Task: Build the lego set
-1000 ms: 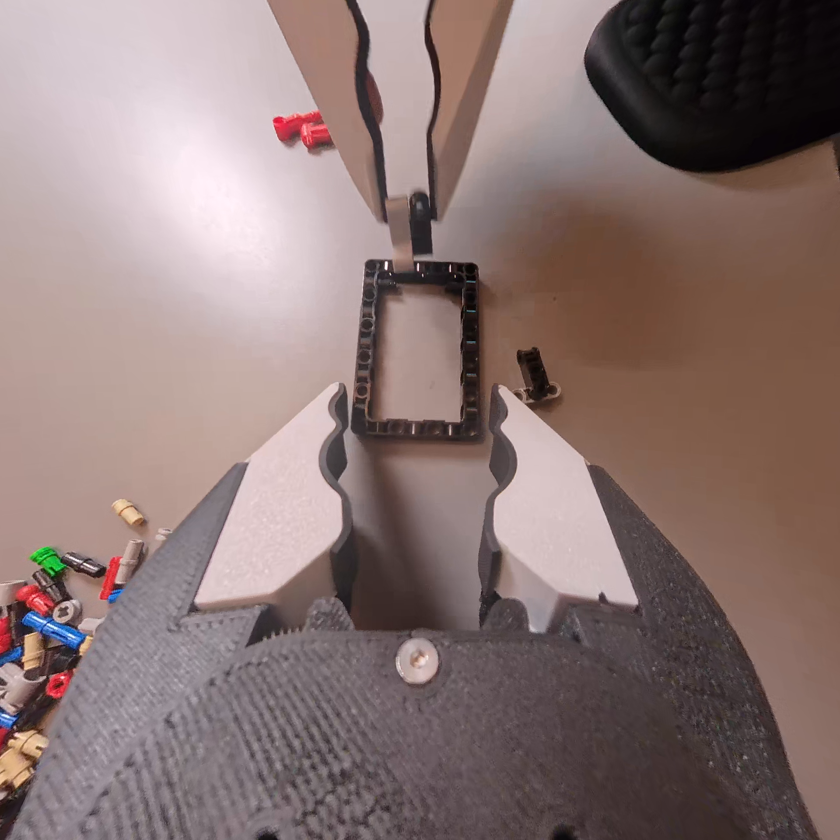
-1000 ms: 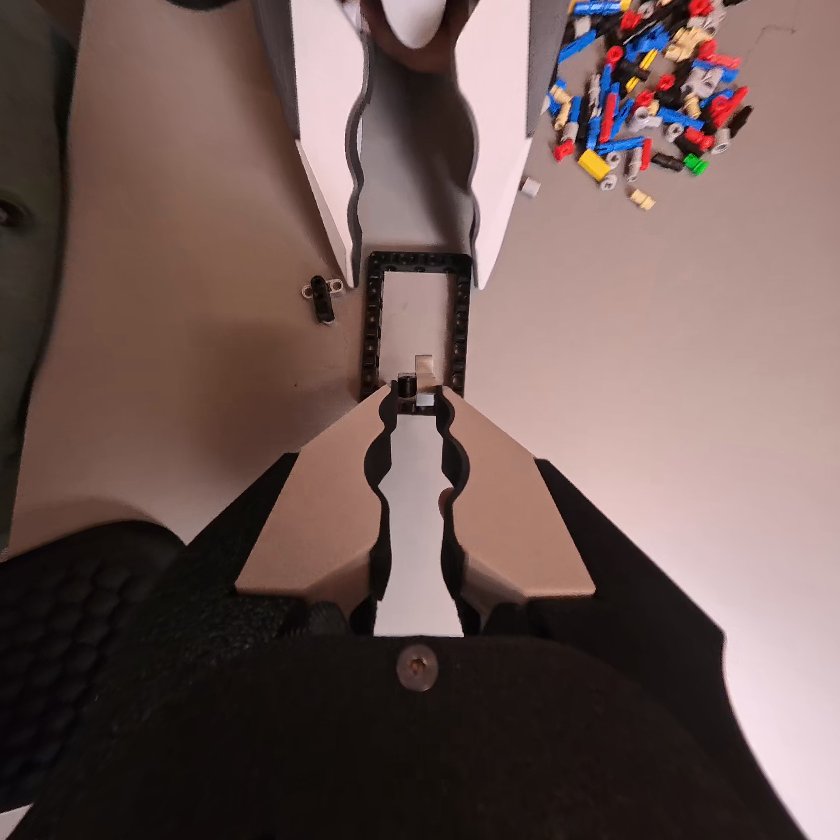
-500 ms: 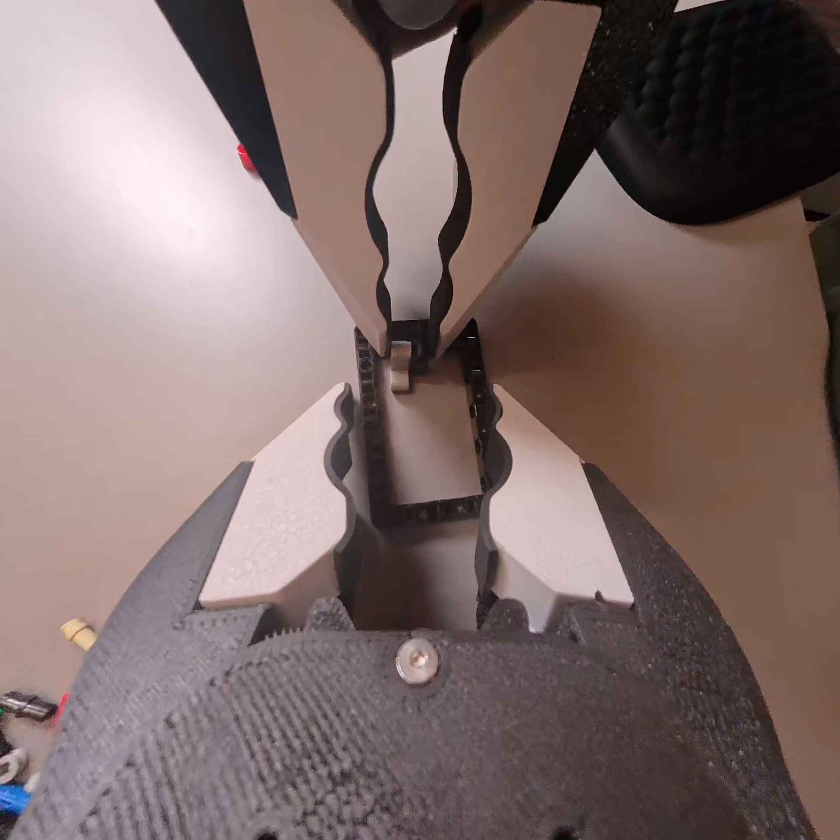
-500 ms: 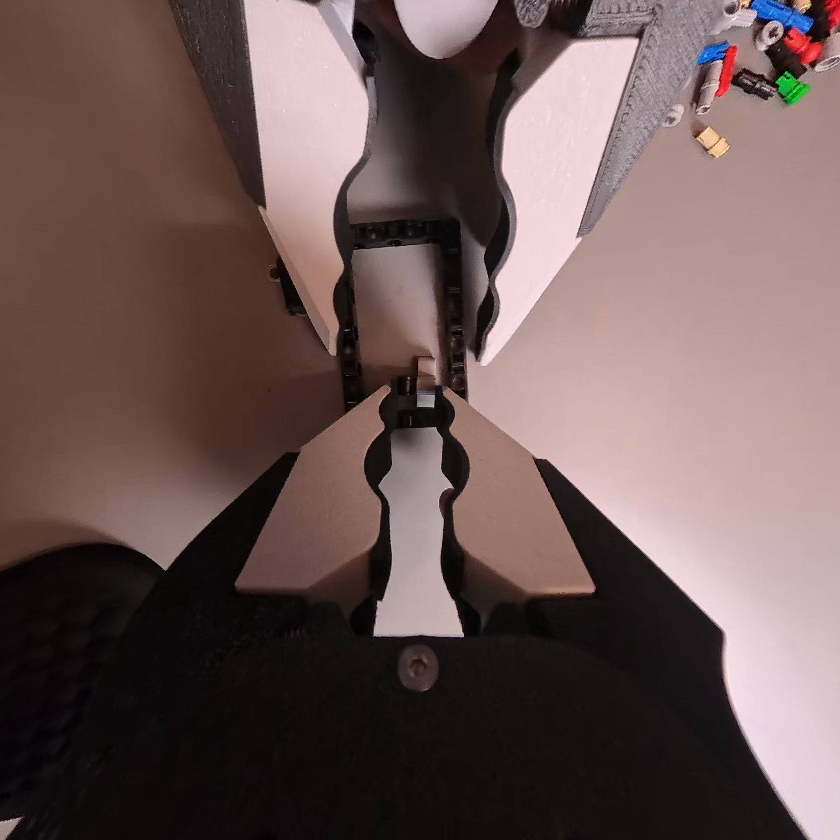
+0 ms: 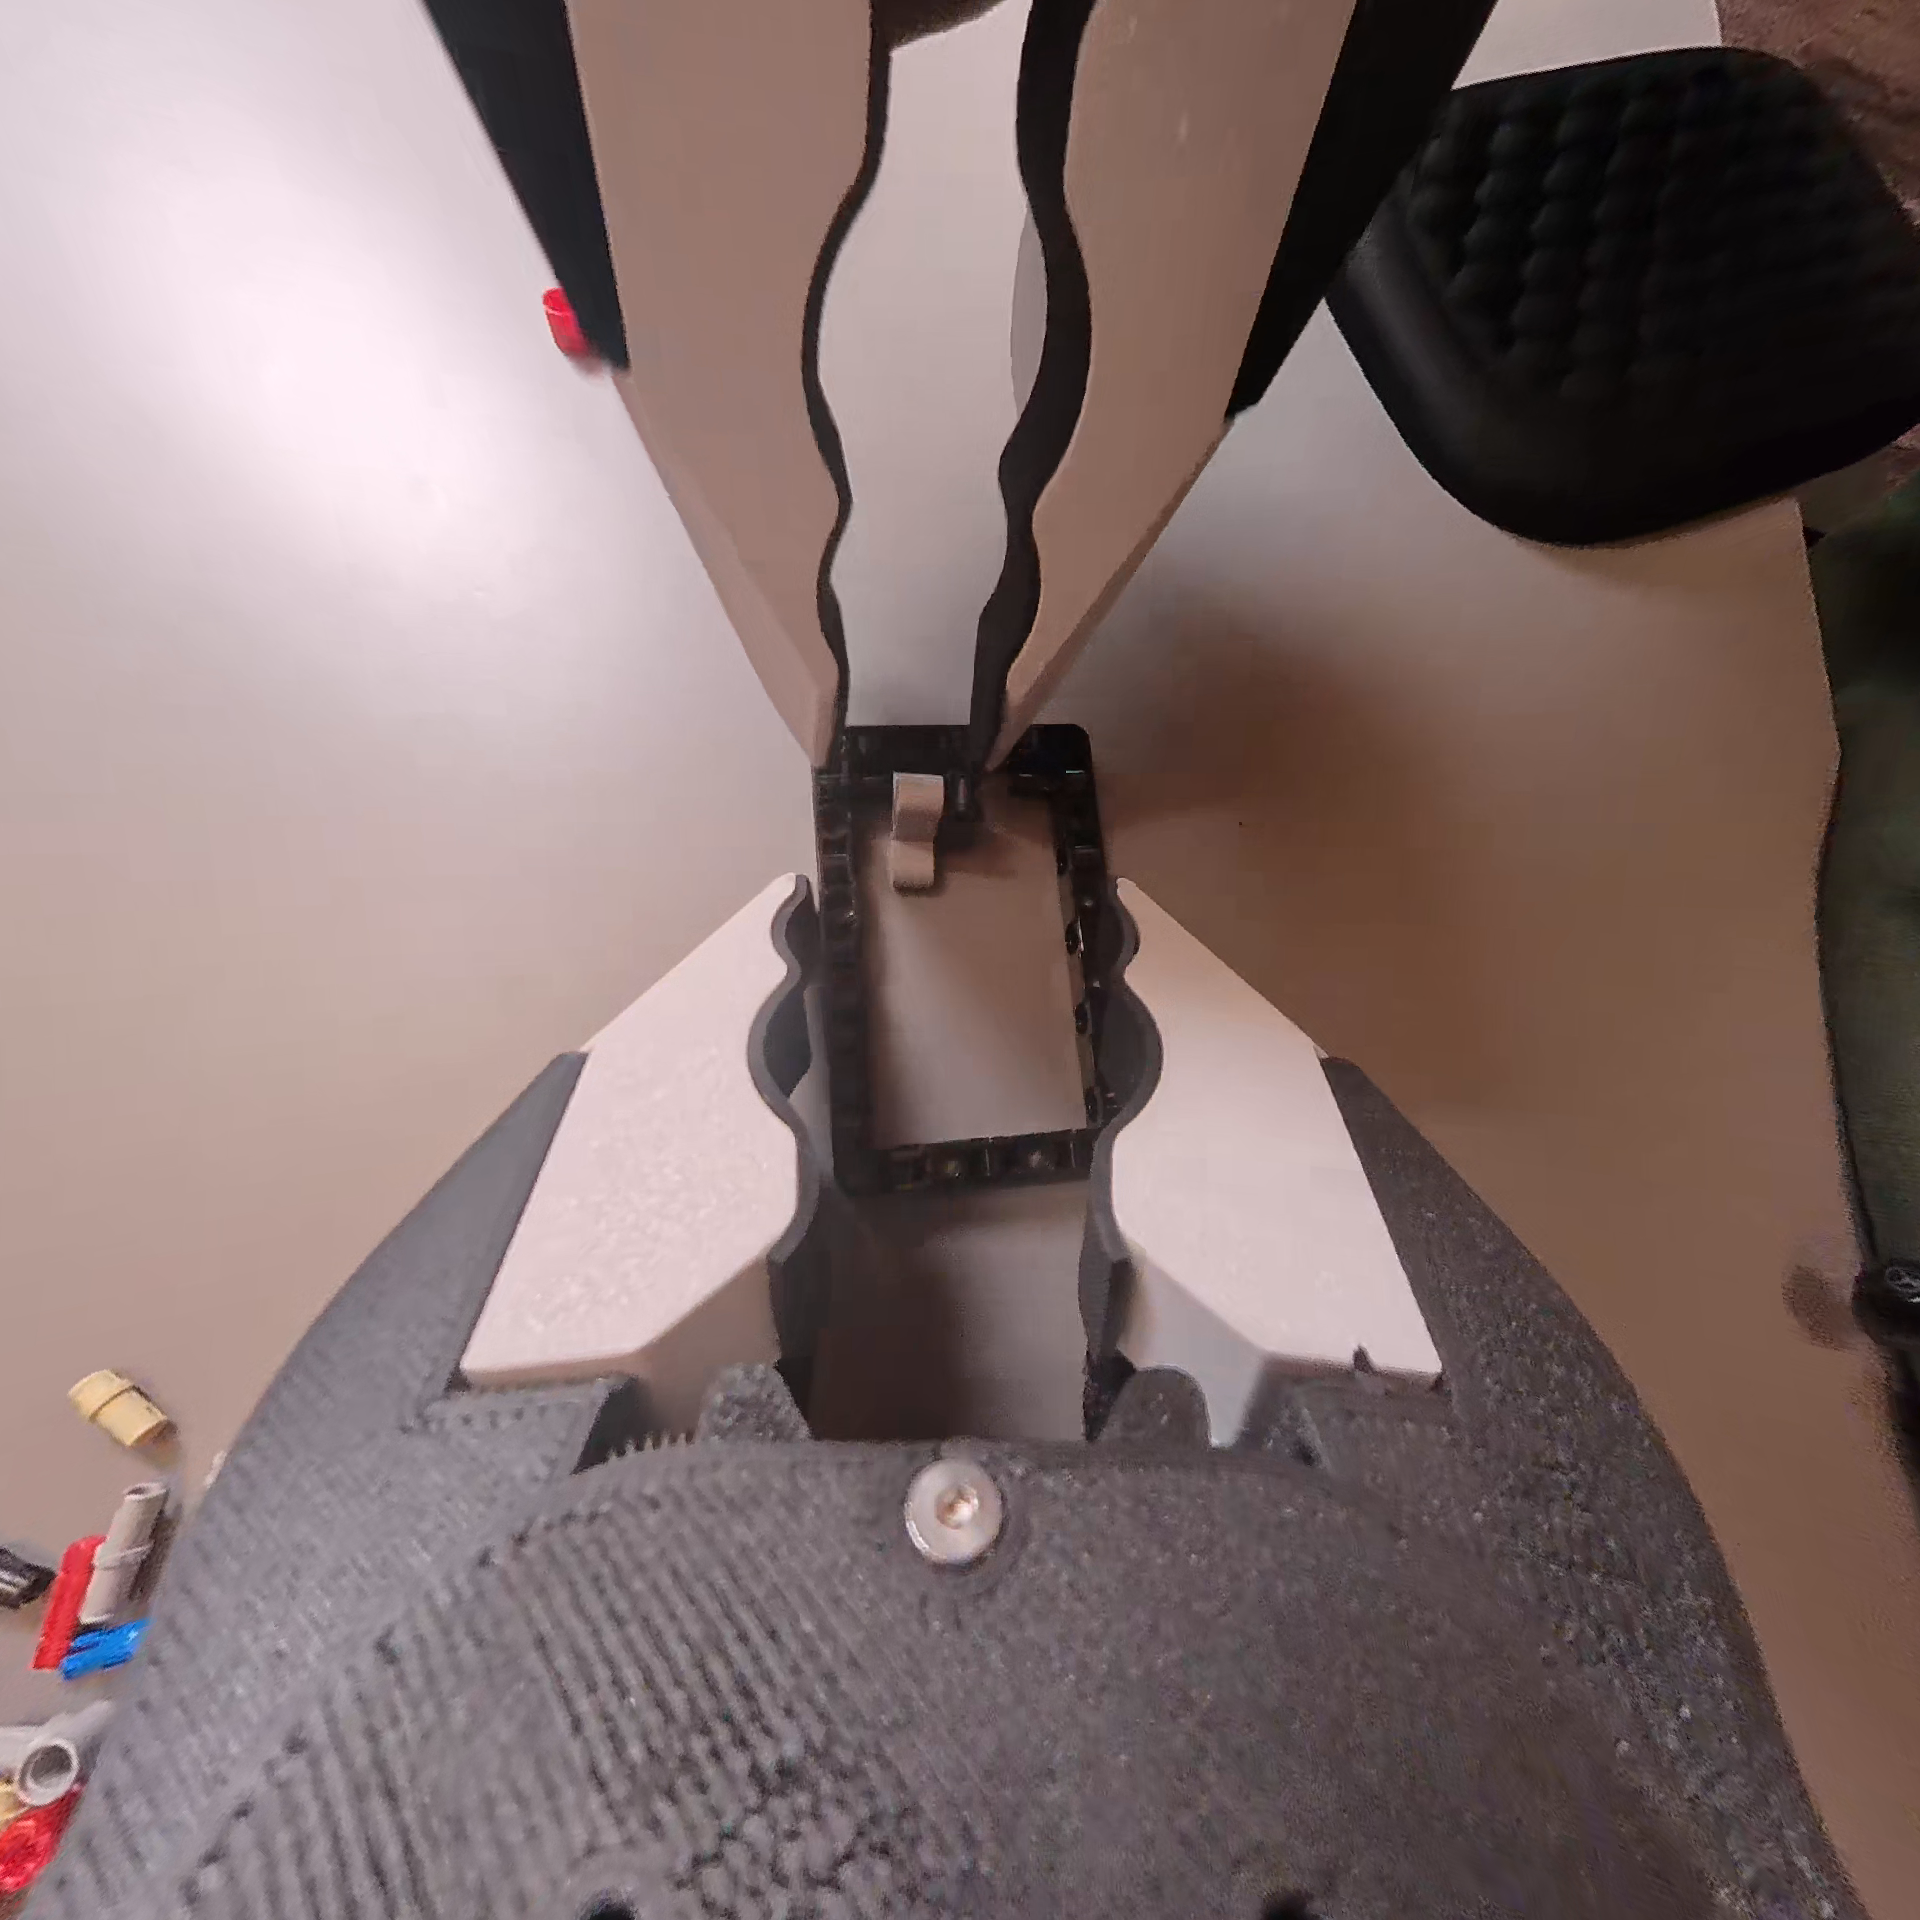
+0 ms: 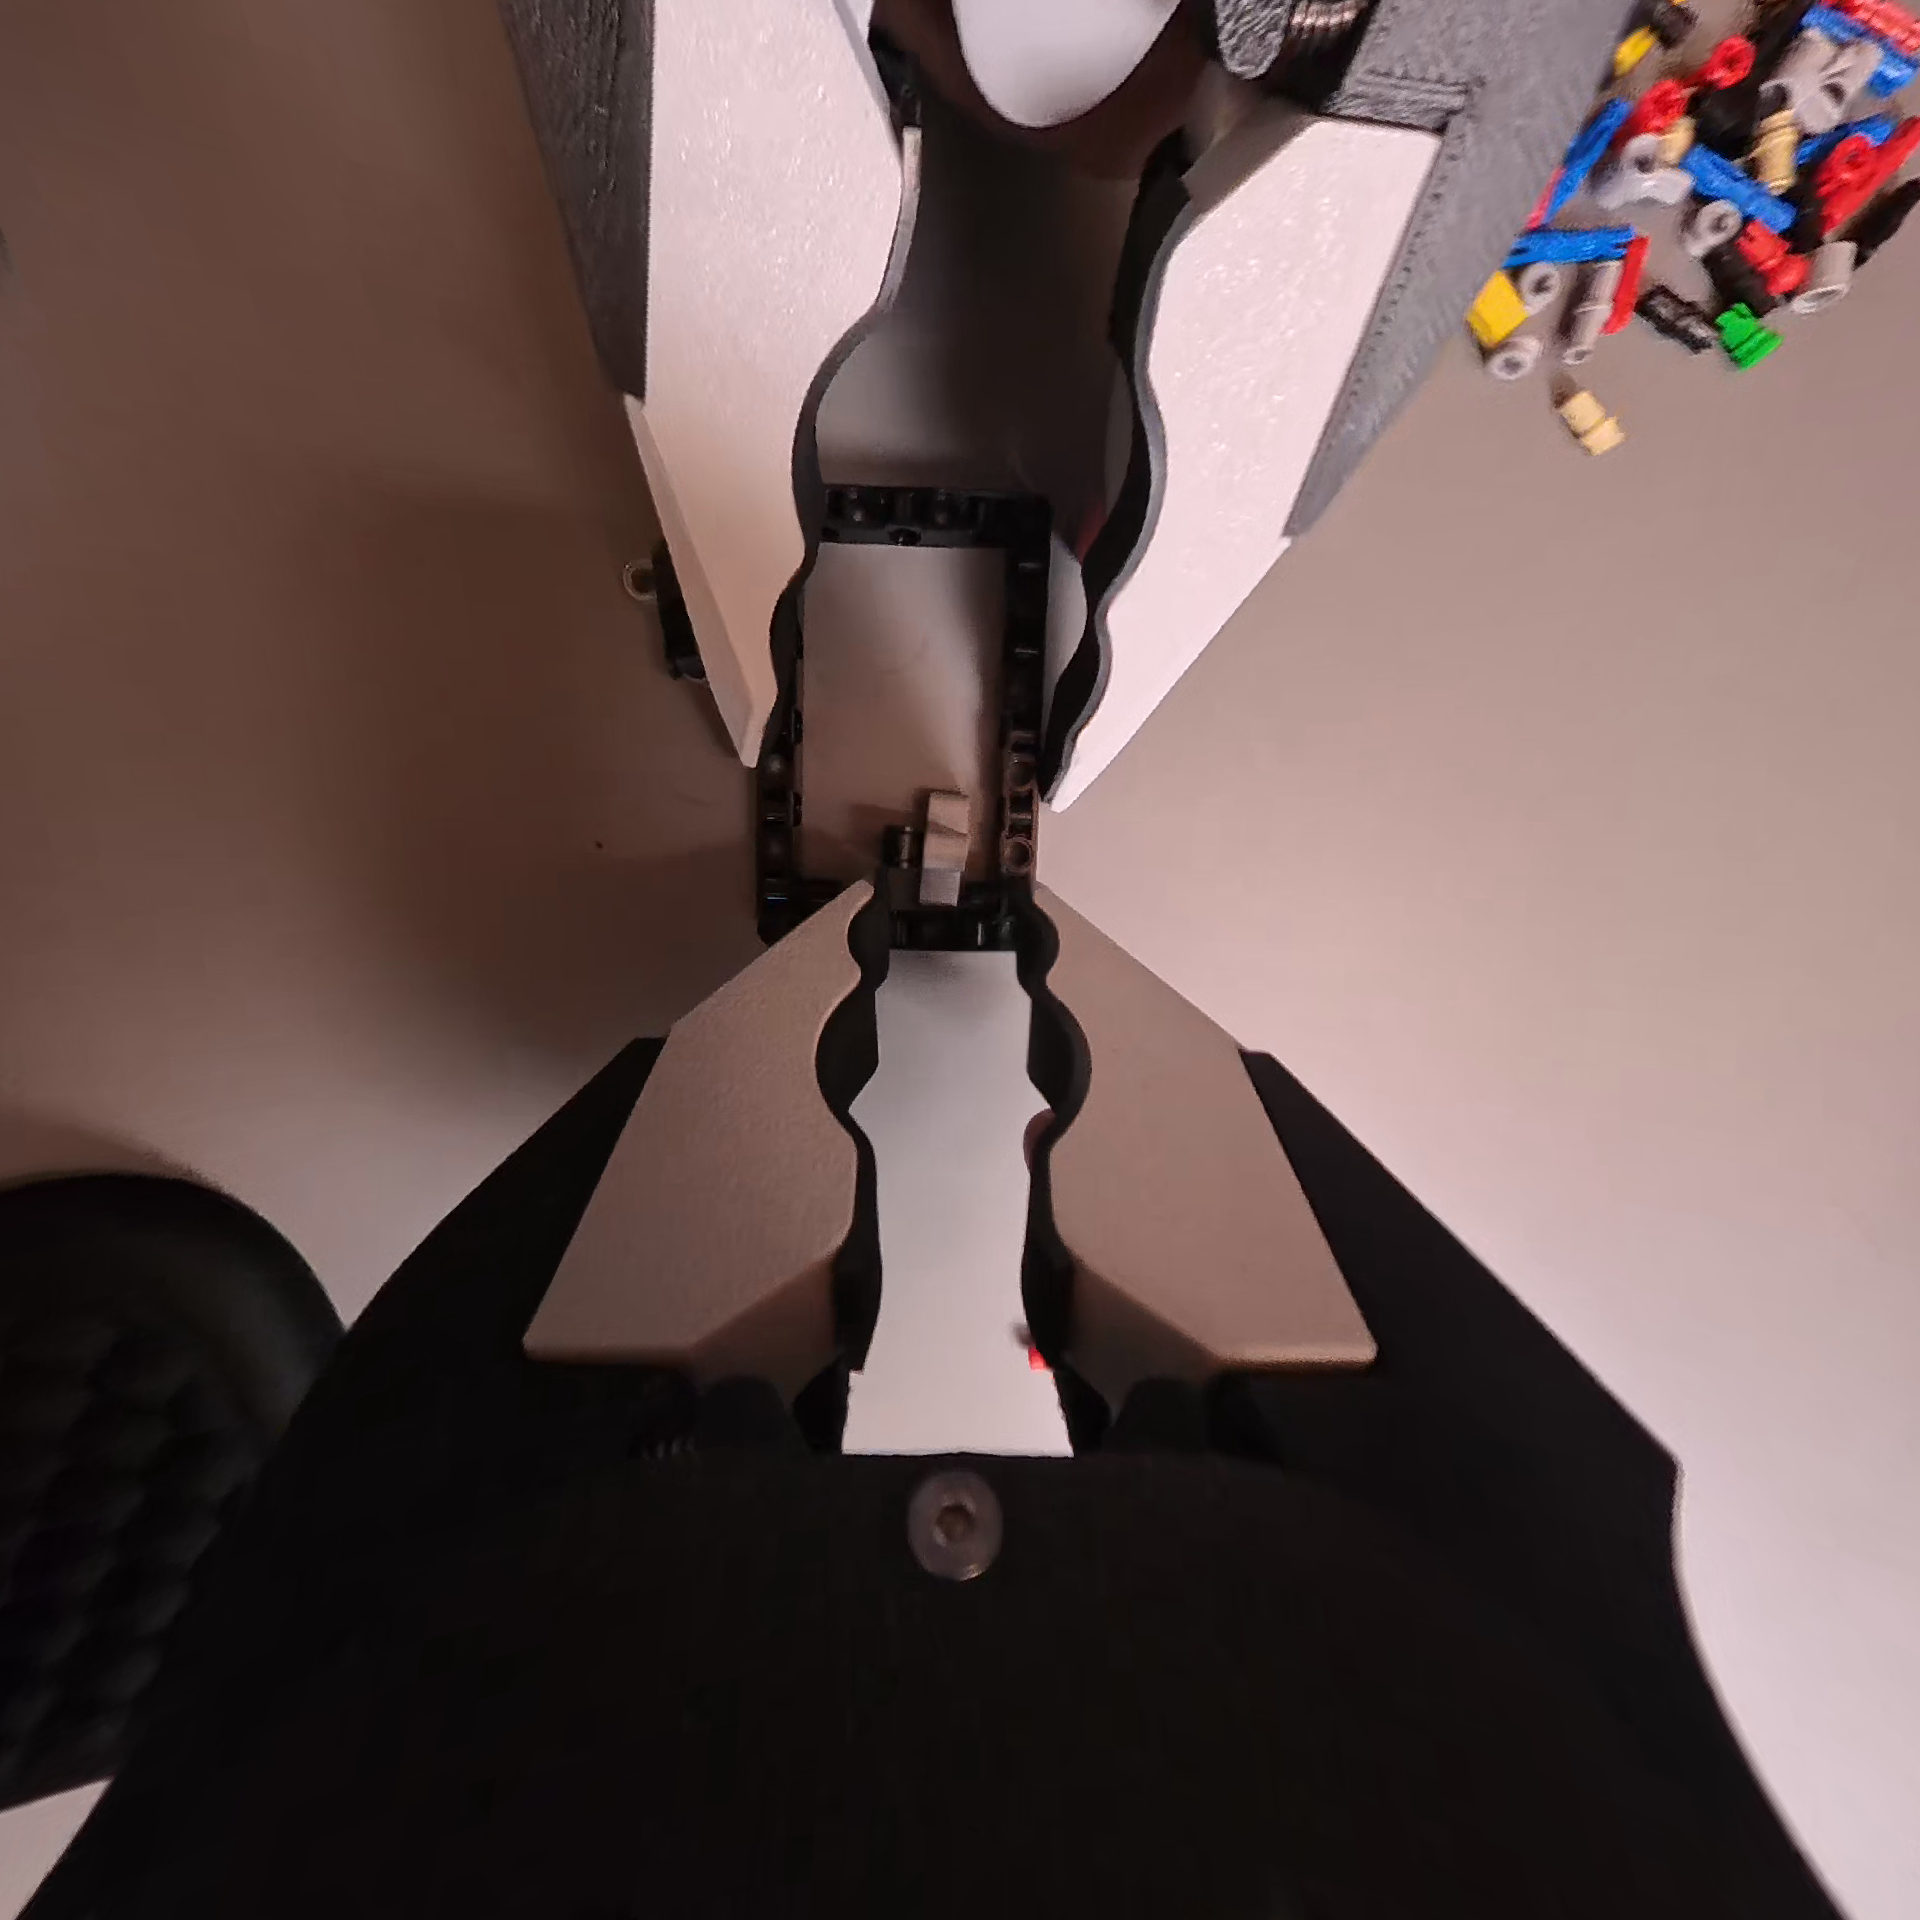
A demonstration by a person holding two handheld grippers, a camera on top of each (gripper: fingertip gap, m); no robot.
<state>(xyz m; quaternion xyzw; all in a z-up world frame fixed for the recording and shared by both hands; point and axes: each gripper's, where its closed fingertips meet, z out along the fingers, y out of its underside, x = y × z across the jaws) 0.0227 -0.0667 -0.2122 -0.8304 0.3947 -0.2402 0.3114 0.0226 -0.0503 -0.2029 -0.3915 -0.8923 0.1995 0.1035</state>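
A black rectangular frame lies on the tan table between the fingers of my left gripper. That gripper is open and flanks the frame's long sides closely; I cannot tell if it touches them. My right gripper faces it from the frame's far short side. It is shut on a small grey piece with a black pin, held against that short side. The grey piece hangs inside the frame. The frame and the left gripper also show in the right wrist view.
A pile of loose coloured pieces lies beside the left gripper, partly seen in its own view. A small black-and-grey piece lies next to the frame. A red piece lies farther off. A black padded chair part overhangs the table edge. Only a small space, under 4 cm, lies between the two pairs of fingers.
My left gripper has moved forward, so the frame now sits between its fingers instead of ahead of them. The right gripper with its piece has come down onto the frame's far side.
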